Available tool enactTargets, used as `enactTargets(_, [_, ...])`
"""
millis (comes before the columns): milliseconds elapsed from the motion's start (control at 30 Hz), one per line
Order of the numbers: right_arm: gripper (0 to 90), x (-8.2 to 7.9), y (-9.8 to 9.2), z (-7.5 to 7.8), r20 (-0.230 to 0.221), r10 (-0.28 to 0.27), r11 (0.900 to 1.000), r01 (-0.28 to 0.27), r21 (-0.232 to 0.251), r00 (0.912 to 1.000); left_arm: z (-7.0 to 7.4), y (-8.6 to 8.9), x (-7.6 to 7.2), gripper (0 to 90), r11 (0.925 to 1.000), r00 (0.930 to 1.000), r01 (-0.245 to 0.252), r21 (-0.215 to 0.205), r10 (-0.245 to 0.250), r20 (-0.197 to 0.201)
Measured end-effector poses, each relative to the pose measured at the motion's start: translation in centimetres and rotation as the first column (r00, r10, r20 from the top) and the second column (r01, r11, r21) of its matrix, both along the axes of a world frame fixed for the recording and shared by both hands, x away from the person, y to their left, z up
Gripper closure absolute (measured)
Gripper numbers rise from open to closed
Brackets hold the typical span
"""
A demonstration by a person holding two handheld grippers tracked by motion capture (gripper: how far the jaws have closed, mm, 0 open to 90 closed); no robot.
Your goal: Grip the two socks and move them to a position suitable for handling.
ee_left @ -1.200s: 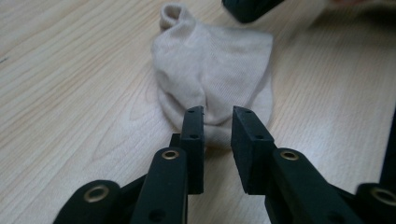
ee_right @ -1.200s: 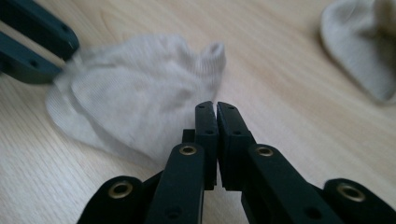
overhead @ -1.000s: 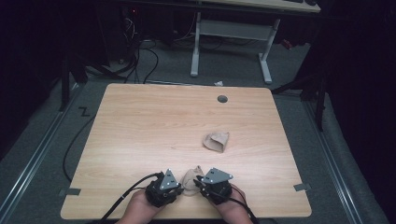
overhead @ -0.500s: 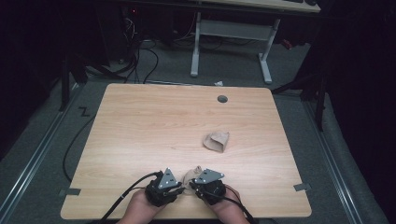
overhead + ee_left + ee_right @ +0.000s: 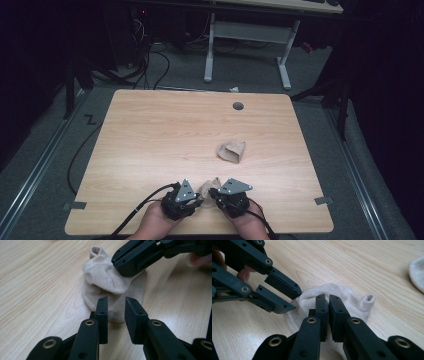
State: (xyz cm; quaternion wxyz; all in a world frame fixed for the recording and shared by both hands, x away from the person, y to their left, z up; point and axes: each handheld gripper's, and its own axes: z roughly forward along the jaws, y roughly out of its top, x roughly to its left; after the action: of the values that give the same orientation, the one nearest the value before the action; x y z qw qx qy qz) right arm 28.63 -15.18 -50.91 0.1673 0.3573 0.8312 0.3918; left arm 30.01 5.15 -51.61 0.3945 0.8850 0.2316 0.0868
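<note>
Right gripper view: at the table's (image 5: 150,130) near edge, the right gripper (image 5: 328,301) pinches the sock (image 5: 352,301) while the left gripper (image 5: 116,303), jaws just parting, stands released — a thin fold could slip free.

Two beige socks: near sock (image 5: 210,186), far sock (image 5: 231,151); one table (image 5: 150,140).

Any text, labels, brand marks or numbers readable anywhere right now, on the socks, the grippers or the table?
None: no readable word, number or brand mark.
Near sock: plain beige knit, no print.
Far sock: no marking visible.
Left gripper and right gripper: plain black jaws with brass rivets, no lettering.
Table: bare wood grain; the tape pieces at its near corners look blank, too small to be sure.
</note>
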Motion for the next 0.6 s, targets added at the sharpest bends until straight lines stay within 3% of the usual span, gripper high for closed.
enactTargets(233, [86.1,-0.3,-0.8,0.4,0.022,-0.038,0.999,0.037,0.006,0.9990,-0.7,-1.4,0.9,73.9,0.9990,1.0000,-0.004,0.045,0.004,-0.005])
enactTargets(600, [85.8,-0.4,-3.8,0.6,0.032,-0.125,0.992,0.125,0.022,0.9916,-0.7,-1.0,0.9,74.2,0.9984,1.0000,-0.008,0.057,0.007,0.003])
